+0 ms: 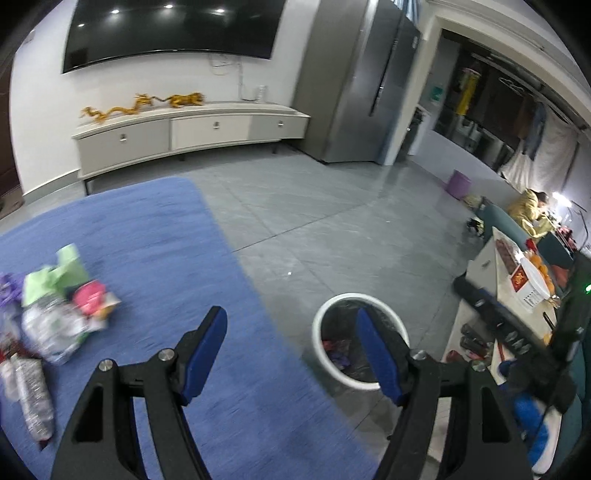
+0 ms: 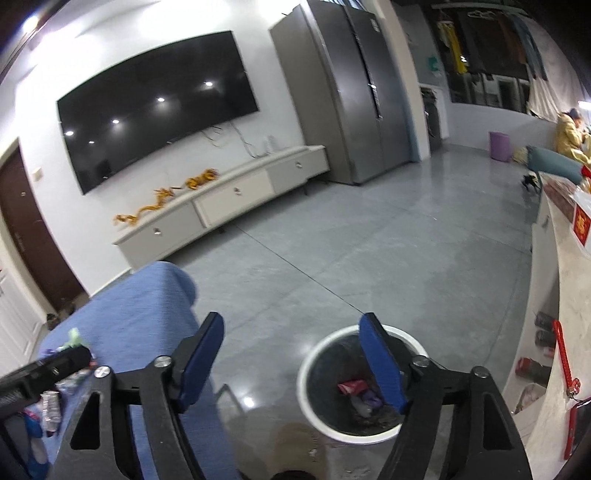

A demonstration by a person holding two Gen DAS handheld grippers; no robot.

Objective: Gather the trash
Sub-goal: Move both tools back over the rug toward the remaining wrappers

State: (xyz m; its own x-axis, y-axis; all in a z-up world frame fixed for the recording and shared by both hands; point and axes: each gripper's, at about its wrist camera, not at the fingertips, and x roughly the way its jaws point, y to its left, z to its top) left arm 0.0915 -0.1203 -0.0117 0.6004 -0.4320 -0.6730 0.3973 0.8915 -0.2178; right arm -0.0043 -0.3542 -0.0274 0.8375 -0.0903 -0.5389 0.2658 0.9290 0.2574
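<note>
A pile of trash (image 1: 59,314) lies on the blue-covered table (image 1: 147,240) at the left: crushed clear bottles (image 1: 35,398), green paper (image 1: 70,266) and a pink wrapper (image 1: 88,295). A white bin (image 1: 321,332) with a dark liner stands on the floor to the right of the table, with red and purple scraps (image 2: 356,393) inside. My left gripper (image 1: 291,321) is open and empty above the table's right edge. My right gripper (image 2: 291,328) is open and empty above the bin (image 2: 306,373). The trash pile also shows at the left of the right wrist view (image 2: 51,402).
A white TV cabinet (image 1: 192,129) stands under a wall TV (image 1: 173,29). A grey fridge (image 1: 354,81) stands at the back. A cluttered counter (image 1: 517,295) is to the right. A purple stool (image 1: 458,182) and a seated person (image 1: 532,210) are farther back. Grey tile floor (image 1: 332,229) lies between.
</note>
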